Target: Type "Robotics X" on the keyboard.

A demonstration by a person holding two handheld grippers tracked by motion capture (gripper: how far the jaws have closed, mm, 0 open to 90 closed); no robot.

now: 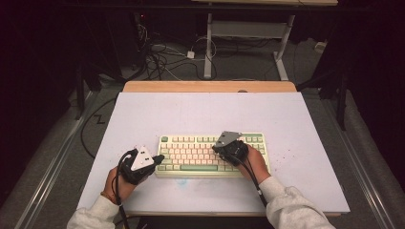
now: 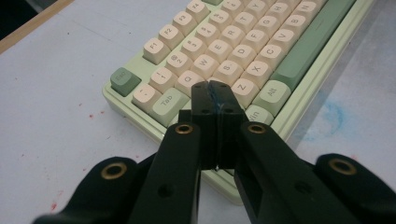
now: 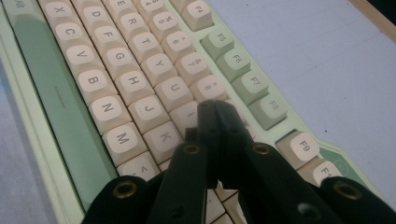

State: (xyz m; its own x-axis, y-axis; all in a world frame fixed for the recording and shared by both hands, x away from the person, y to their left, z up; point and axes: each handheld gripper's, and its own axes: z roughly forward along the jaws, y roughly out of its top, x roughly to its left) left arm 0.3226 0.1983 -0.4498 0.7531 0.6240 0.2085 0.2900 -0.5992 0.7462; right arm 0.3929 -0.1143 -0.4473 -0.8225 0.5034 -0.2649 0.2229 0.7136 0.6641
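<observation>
keyboard (image 1: 210, 155) lies under both closed grippers, left (image 2: 210, 86) and right (image 3: 215, 105).

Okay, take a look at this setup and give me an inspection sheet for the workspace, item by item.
Surface: pale table top on a wooden board, with small red specks and a faint blue smudge near the keyboard's front edge.
Job's things: green and cream keyboard, flat near the front of the table.
Clutter: nothing seen.
Grippers: left hand-held gripper, jaws shut, tip over the keyboard's left-end keys; right hand-held gripper, jaws shut, tip over the keys near I and K.
Cables: one trails from each gripper; a tangle lies on the floor beyond the table.
Surroundings: dark room, white desk frame behind.
</observation>
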